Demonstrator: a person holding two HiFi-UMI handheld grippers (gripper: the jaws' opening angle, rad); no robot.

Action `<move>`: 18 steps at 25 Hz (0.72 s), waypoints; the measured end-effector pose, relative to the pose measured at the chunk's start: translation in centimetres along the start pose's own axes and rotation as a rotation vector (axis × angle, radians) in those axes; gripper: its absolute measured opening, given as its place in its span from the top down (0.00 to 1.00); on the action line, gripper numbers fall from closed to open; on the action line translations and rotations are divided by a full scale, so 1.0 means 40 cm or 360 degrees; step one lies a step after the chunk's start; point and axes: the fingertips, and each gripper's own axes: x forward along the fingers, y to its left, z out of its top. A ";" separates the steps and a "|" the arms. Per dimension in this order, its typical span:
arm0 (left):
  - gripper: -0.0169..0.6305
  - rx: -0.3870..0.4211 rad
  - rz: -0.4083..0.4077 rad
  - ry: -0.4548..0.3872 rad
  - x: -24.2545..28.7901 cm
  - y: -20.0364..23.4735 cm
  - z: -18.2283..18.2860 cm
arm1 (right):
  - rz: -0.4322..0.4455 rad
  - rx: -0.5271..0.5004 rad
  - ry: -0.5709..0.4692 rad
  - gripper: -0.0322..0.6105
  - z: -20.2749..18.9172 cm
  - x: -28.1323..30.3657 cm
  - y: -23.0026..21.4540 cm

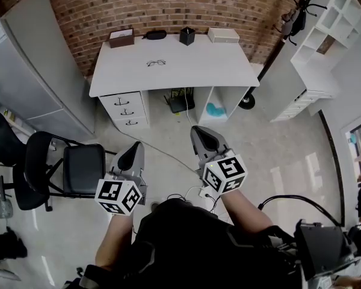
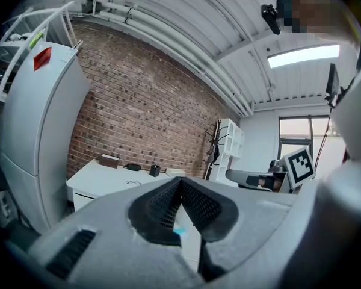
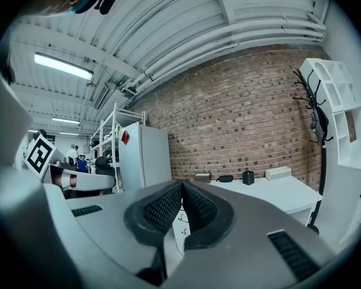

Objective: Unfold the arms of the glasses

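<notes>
White desk [image 1: 198,71], dark-rimmed glasses [image 1: 156,62], red-brown brick wall [image 1: 168,5] (pale mortar lines), black chair [image 1: 84,168].

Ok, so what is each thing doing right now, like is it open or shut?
left gripper, shut, nothing between its jaws.
right gripper, shut, nothing between its jaws.
glasses, lying on the desk, untouched; too small to tell if the arms are folded.
desk drawers, all shut.
black chair, standing upright, nobody on it.

glasses [image 1: 156,63] on desk [image 1: 198,71], chair [image 1: 66,170] front-left — apart
</notes>
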 end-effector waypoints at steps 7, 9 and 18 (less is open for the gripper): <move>0.96 0.0010 -0.0031 -0.0020 -0.016 0.042 0.013 | -0.0055 -0.0018 0.0002 0.94 0.001 0.028 0.034; 0.96 0.0015 -0.0035 -0.0023 -0.023 0.057 0.012 | -0.0050 -0.0038 0.0000 0.94 -0.001 0.034 0.051; 0.96 -0.0020 -0.0104 -0.0027 -0.052 0.129 0.011 | -0.0089 -0.0066 0.0039 0.94 -0.019 0.080 0.123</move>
